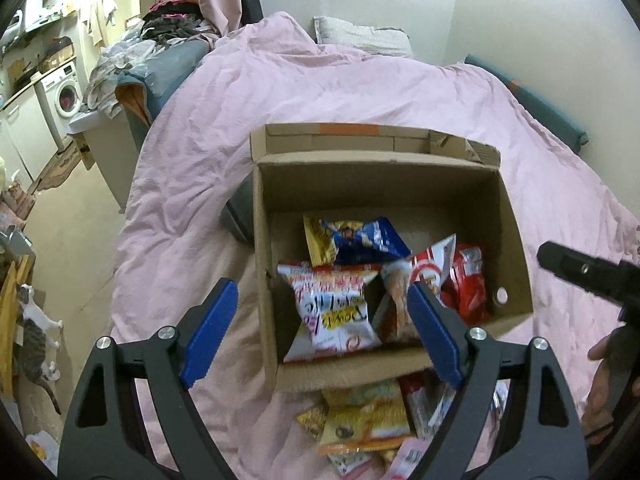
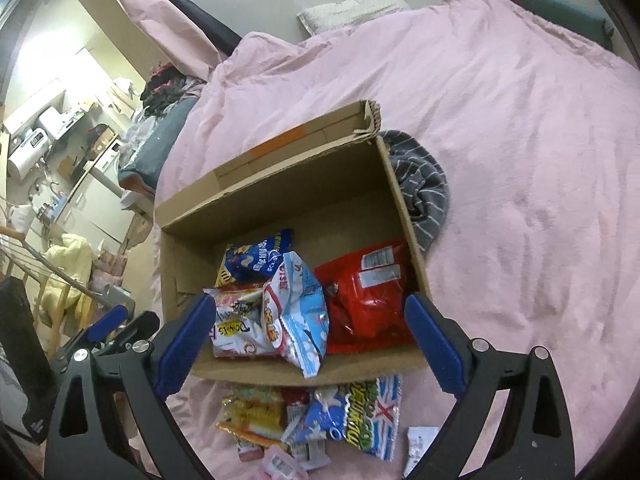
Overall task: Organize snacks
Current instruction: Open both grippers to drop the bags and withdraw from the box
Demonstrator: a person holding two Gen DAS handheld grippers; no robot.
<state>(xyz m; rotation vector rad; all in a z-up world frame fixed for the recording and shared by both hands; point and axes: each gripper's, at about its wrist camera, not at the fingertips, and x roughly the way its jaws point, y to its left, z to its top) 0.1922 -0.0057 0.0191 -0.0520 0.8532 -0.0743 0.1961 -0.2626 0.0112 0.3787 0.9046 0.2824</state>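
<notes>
**Snacks partly boxed, a loose pile left on the bed**

Packing looks roughly half done. The cardboard box [image 2: 400, 208] sits open on the pink duvet [image 2: 520, 160], and several packets already lie in its near half: a red bag [image 2: 368, 300] on the right, a white-and-light-blue bag [image 2: 298, 312] leaning over the near wall, a white donut-print bag [image 2: 234, 320] to the left, and a blue-and-yellow bag [image 2: 256, 258] just behind them. The far half of the box floor is bare, so there is room for more.

Still outside, just in front of the box's near wall, is a heap of loose packets: a yellow one [image 2: 250, 416] on the left, a green-lettered packet [image 2: 374, 412] on the right, a small blue-and-white one [image 2: 324, 420] between them, and a few little sachets nearer still. How many lie underneath is hard to judge, since the pile overlaps and the tool arms hide part of it.

Both tools hover above the near edge of the box with nothing between their blue pads: the left tool [image 1: 324, 332] is released and empty, and the right tool [image 2: 308, 340] stands spread wide, equally empty.

What remains, as I read it, is lifting the loose pile into the box, perhaps tidying what is inside.
</notes>
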